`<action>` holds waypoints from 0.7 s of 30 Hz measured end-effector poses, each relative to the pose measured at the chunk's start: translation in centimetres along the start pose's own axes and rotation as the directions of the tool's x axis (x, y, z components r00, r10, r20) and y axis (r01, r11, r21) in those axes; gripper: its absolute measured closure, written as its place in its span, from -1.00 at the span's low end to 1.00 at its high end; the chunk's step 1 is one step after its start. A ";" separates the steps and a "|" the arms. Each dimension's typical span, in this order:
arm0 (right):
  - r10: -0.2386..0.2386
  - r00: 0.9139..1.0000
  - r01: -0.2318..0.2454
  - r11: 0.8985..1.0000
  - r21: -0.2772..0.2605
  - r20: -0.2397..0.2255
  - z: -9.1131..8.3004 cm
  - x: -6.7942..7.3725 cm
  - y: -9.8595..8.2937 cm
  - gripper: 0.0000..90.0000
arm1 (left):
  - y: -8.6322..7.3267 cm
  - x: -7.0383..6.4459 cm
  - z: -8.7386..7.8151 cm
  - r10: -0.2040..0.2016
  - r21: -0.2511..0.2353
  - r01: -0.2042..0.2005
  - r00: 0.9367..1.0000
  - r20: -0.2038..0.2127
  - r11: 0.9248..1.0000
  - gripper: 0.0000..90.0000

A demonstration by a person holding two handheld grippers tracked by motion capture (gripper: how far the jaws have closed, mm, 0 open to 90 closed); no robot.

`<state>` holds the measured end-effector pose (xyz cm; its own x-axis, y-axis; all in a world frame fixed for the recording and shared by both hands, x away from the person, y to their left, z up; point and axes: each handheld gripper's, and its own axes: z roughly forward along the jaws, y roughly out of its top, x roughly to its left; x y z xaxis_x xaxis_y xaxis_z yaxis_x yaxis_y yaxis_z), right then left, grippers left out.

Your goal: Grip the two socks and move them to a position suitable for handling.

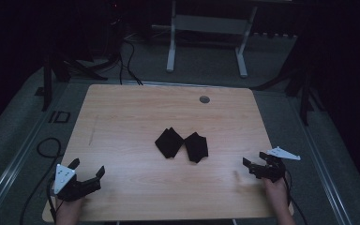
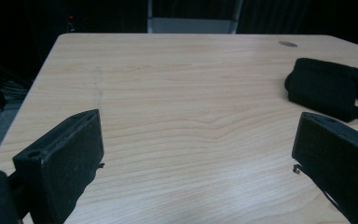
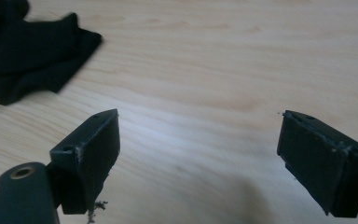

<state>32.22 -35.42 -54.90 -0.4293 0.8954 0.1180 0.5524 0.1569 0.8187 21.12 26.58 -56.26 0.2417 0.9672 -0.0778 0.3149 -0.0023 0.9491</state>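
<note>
A dim recording lab: a bare wooden table (image 1: 122,117) on grey carpet, black stands (image 1: 47,79) and trailing cables (image 1: 129,61) around it, a white frame (image 1: 206,28) behind.

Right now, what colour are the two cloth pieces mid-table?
Both cloth pieces are plain black, clearest in the high view.

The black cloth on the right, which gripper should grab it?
Probably the right gripper. It sits open on the same side as the right black cloth, with bare table between them. The left gripper, open too, would have to cross the left black cloth first.
</note>
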 end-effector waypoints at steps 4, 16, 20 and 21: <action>-0.042 0.998 0.041 0.999 -0.017 -0.044 0.8 1.1 1.1 -0.71 | 0.0 -0.3 0.2 -0.025 0.020 0.025 0.999 0.022 0.999 -0.95; -0.181 0.972 0.184 0.983 0.005 -0.147 3.9 5.5 3.4 -0.71 | 0.1 -1.7 0.9 -0.034 0.071 0.023 0.987 0.156 0.997 -0.95; -0.202 0.963 0.204 0.979 -0.007 -0.180 5.3 7.9 4.4 -0.72 | 0.1 -2.7 1.4 -0.018 0.076 0.004 0.983 0.182 0.997 -0.95; -0.206 0.964 0.209 0.978 -0.005 -0.166 5.7 8.4 4.6 -0.71 | 0.1 -2.9 1.5 -0.010 0.079 -0.004 0.983 0.184 0.997 -0.95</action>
<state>35.22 -24.80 -53.31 -0.6465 0.7620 0.0379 0.4472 0.3381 0.8281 21.84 23.43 -56.41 0.4034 0.9038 -0.1426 0.3854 -0.0265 0.9224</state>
